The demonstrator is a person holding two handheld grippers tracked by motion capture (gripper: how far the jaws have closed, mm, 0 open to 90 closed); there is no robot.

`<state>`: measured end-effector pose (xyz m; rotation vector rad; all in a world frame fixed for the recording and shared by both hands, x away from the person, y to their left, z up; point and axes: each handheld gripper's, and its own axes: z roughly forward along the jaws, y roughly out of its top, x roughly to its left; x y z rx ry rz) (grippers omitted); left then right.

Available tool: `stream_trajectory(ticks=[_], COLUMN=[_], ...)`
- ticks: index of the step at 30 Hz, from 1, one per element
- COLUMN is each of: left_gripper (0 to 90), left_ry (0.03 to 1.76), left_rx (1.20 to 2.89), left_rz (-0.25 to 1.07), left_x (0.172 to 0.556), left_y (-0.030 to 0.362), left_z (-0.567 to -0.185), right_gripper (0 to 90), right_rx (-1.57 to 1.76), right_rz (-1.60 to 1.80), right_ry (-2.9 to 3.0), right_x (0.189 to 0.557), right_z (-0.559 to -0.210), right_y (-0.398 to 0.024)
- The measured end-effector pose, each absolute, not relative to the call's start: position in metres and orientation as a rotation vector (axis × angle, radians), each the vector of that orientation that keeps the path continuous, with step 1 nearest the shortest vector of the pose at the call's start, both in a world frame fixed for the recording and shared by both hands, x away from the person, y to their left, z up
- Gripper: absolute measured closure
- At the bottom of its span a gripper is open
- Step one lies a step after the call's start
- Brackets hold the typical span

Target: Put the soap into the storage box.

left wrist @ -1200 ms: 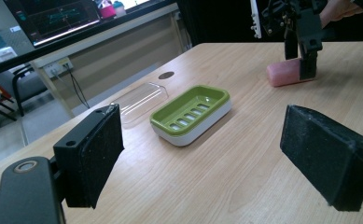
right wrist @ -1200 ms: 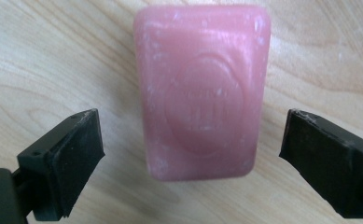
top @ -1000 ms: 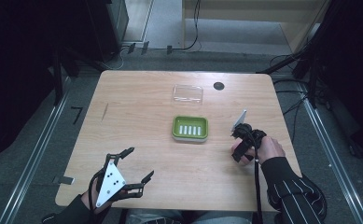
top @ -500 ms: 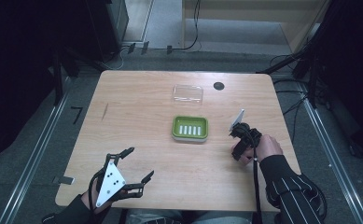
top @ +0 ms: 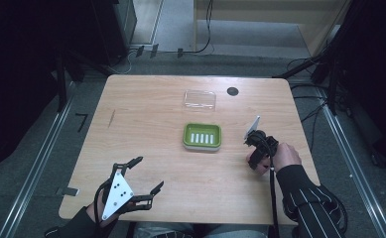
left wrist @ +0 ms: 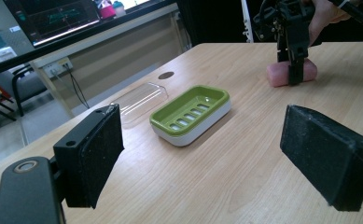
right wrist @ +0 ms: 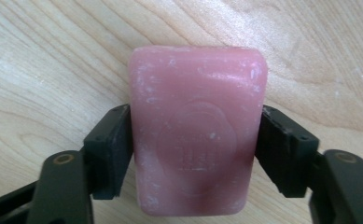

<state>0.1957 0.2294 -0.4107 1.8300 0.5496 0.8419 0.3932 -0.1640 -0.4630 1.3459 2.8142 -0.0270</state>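
Right gripper (right wrist: 195,154) points down at a pink bar of soap (right wrist: 197,130) lying flat on the wooden table (top: 146,134), near its right edge. Its jaws have just been closing, and the black pads now press against the two long sides of the bar. Left gripper (top: 147,174) rests low at the table's front left corner, jaws spread wide with nothing between them. A green soap dish (top: 202,136) with a slotted white insert sits near the table's centre, just left of the soap and apart from it. Its clear plastic lid (top: 200,99) lies farther back, beside a small dark round hole (top: 232,91) in the tabletop. The table surface between soap and dish is bare wood.
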Motion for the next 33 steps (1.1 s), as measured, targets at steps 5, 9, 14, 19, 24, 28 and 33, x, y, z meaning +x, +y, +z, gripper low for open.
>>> stream_trajectory(ticks=[5,9,14,19,24,28,33], left_gripper=[13.7,13.7,13.7,13.7,13.7,13.7,13.7], left_ry=[0.55,0.549,0.55,0.55,0.55,0.55,0.55], left_rx=[1.829,1.83,1.828,1.828,1.828,1.828,1.826], left_rz=[0.842,0.842,0.841,0.842,0.842,0.842,0.841], left_x=[0.1957,0.1956,0.1957,0.1956,0.1957,0.1956,0.1956], left_y=[0.2294,0.2294,0.2292,0.2295,0.2295,0.2295,0.2294], left_z=[-0.4107,-0.4106,-0.4107,-0.4106,-0.4106,-0.4106,-0.4106], right_gripper=[37.5,38.1,38.7,38.9,39.0,39.0,39.0], right_rx=[1.344,1.341,1.342,1.339,1.332,1.328,1.332], right_rz=[-0.032,-0.036,-0.035,-0.037,-0.025,-0.018,-0.025], right_ry=[2.815,2.815,2.813,2.816,2.819,2.814,2.81], right_x=[0.3931,0.3931,0.3929,0.3927,0.3922,0.3919,0.392], right_z=[-0.463,-0.4631,-0.463,-0.4628,-0.4617,-0.4584,-0.4562], right_y=[-0.1635,-0.1636,-0.1635,-0.1637,-0.1635,-0.164,-0.1661])
